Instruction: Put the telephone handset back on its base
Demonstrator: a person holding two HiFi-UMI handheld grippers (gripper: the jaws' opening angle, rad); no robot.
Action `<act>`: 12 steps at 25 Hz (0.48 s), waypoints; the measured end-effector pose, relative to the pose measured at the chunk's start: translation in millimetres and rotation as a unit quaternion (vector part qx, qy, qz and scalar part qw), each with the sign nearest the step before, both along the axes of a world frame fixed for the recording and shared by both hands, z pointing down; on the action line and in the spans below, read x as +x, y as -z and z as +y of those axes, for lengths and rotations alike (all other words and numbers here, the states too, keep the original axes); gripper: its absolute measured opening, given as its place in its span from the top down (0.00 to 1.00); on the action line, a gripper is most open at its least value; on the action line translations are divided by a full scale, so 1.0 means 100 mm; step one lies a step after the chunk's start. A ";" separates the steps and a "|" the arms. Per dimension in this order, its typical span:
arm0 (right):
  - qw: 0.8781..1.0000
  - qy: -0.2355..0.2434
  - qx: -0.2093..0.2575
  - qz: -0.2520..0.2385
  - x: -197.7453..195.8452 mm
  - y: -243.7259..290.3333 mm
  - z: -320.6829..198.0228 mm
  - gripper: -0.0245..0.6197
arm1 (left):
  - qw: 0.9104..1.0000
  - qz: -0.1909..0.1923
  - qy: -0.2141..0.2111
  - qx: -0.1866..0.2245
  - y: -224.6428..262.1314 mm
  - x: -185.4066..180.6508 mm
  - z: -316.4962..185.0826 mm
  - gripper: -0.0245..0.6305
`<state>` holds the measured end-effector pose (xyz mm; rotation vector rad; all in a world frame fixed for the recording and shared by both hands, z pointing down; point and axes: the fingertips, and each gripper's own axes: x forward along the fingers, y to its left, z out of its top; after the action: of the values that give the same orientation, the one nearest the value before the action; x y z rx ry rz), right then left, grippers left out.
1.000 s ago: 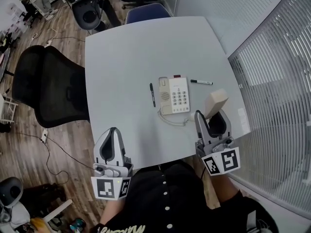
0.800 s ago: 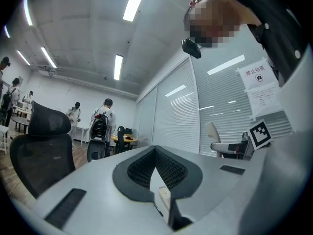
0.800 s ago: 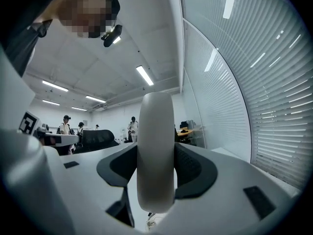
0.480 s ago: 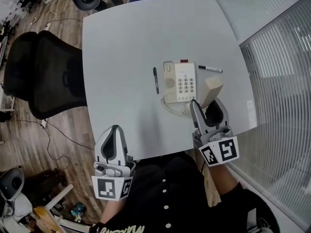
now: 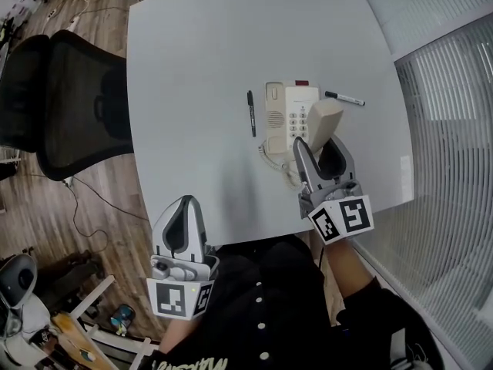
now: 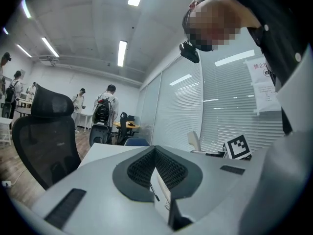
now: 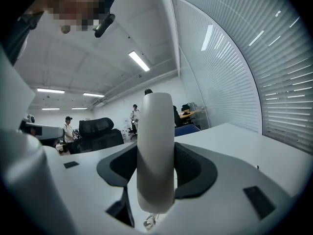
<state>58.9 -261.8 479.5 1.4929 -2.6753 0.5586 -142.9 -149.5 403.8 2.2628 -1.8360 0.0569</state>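
The telephone handset (image 5: pixel 323 122) is pinched between the pads of my right gripper (image 5: pixel 317 146). It is held low on its body, so most of its length stands up and leans away over the right side of the telephone base (image 5: pixel 286 106). I cannot tell whether it touches the base yet. I judge it light and rigid: hard, smooth, rounded plastic that will not give under the pads but could swivel or slide in them. With so much of it above the grip, I would rather hold it nearer the middle, across its narrow sides. The coiled cord (image 5: pixel 274 159) hangs from its lower end to the near side of the base, and I expect a soft springy tug from it as I turn the handset flat. The cradle looks to lie along the left side of the base. A black pen (image 5: pixel 251 114) lies just left of the base and a marker (image 5: pixel 344 98) to its far right, both on the grey table (image 5: pixel 192 68). My left gripper (image 5: pixel 182 206) hangs at the near table edge, its pads pressed together on nothing.
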 end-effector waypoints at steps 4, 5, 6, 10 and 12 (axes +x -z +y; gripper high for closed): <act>1.000 0.001 -0.020 0.007 -0.07 -0.24 -0.09 0.60 | 1.000 0.000 0.000 -0.009 -0.06 0.02 -0.01 0.95; 1.000 0.002 -0.025 0.010 -0.08 -0.30 -0.10 0.60 | 1.000 -0.001 0.001 -0.012 -0.08 0.02 -0.01 0.95; 0.999 0.002 -0.032 0.012 -0.10 -0.36 -0.11 0.60 | 1.000 -0.001 0.001 -0.015 -0.09 0.02 -0.01 0.95; 0.998 0.005 -0.053 0.022 -0.16 -0.57 -0.17 0.60 | 1.000 0.001 0.002 -0.020 -0.11 0.02 -0.04 0.95; 0.998 0.007 -0.059 0.029 -0.19 -0.68 -0.19 0.60 | 1.000 0.002 0.003 -0.024 -0.13 0.03 -0.05 0.95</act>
<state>40.1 -281.1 547.6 1.4350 -2.5587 0.6498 -140.3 -154.2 417.2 2.2249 -1.8193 0.0945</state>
